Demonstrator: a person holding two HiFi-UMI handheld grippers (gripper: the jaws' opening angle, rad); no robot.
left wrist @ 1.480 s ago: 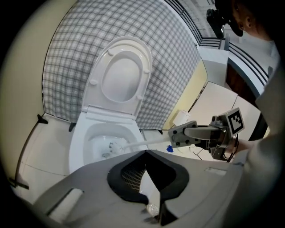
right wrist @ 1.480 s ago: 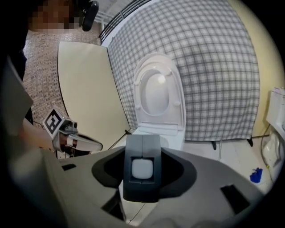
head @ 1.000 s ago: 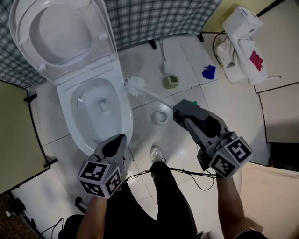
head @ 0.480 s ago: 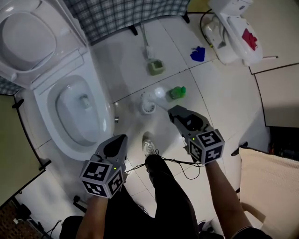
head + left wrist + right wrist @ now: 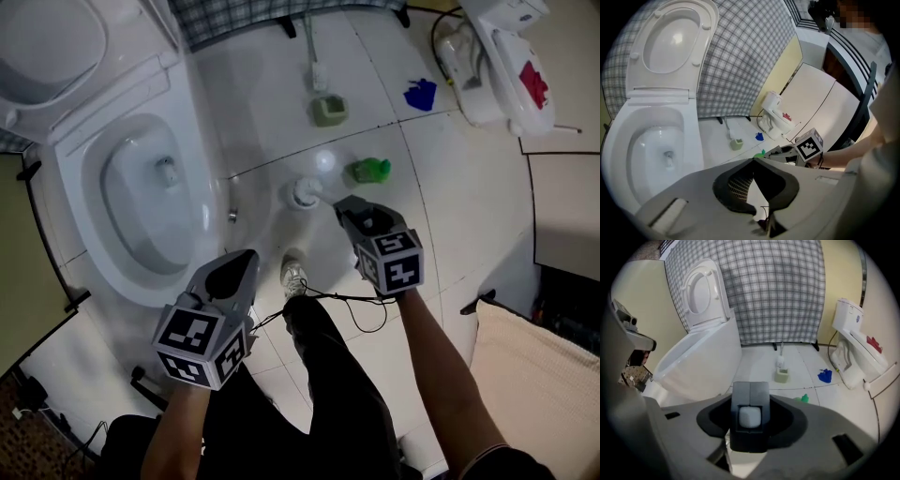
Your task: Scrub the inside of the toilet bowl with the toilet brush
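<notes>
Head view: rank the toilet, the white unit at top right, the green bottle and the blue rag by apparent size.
1. toilet
2. white unit
3. green bottle and blue rag: about alike, so not ranked.

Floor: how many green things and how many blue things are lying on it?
Green: 2, the green bottle and the pale green holder.
Blue: 1, the crumpled blue thing.
Total: 3.
</notes>
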